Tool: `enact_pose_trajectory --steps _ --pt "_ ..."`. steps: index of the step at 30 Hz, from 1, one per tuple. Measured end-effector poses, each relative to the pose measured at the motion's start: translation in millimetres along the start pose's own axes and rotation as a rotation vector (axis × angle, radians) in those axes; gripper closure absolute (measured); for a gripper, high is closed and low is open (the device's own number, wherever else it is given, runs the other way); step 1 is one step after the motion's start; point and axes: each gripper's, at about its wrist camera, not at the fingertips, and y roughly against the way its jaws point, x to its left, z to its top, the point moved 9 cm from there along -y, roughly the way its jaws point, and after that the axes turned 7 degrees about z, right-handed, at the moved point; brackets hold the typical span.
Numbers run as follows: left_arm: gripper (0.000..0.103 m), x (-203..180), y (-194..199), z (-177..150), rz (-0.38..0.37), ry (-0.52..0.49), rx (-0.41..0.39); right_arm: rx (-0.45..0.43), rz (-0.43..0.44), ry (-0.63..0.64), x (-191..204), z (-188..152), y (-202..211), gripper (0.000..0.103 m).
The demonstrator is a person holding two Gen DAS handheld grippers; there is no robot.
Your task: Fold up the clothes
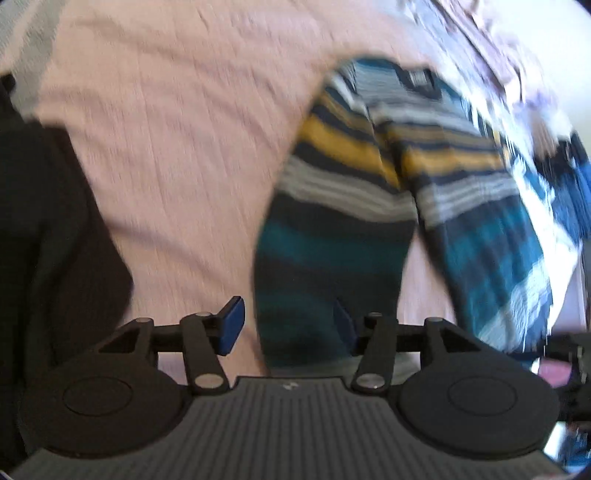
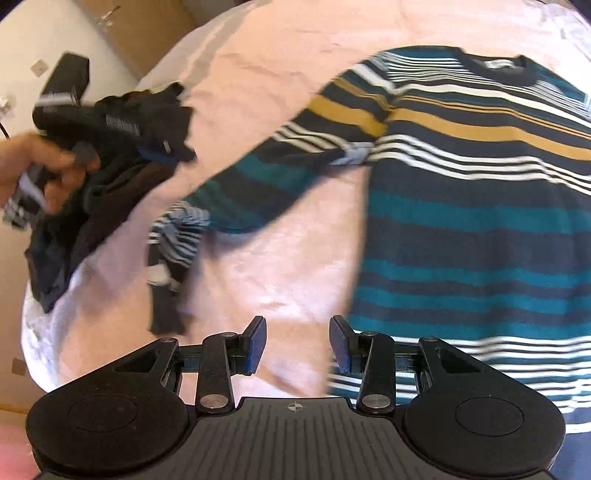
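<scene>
Striped sweater (image 2: 461,206) spread flat on the pink bedcover (image 2: 280,55), one sleeve (image 2: 251,192) flung outward for folding in, left gripper (image 1: 286,325) unclenched astride that sleeve, right gripper (image 2: 297,341) unclenched, empty, at the hem's edge.

A pink bedsheet (image 2: 280,266) is covering the bed and is looking a bit wrinkly. A brown cardboard box (image 2: 144,33) is sitting past the bed's far edge, near the top left. White floor (image 2: 33,44) is showing beside it.
</scene>
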Motion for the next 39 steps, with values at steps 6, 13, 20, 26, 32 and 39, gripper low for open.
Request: enact_pose_trajectory --steps 6,13,20,26,32,39 --pt "0.05 6 -28 -48 -0.137 0.056 0.11 -0.012 0.112 0.014 55 1 -39 0.035" --pt "0.1 2 -20 -41 -0.215 -0.075 0.099 -0.014 0.216 -0.209 76 -2 -91 0.032" --pt "0.101 23 52 -3 -0.167 -0.191 -0.038 -0.05 0.493 -0.468 112 24 -101 0.098" --pt "0.087 56 49 4 -0.122 -0.167 -0.021 -0.07 0.641 -0.623 140 36 -132 0.098" --pt "0.07 70 16 1 -0.139 -0.145 0.053 -0.04 0.571 -0.686 129 19 -147 0.098" --pt "0.071 52 -41 7 -0.148 -0.195 0.114 0.009 0.445 -0.709 111 -6 -154 0.039"
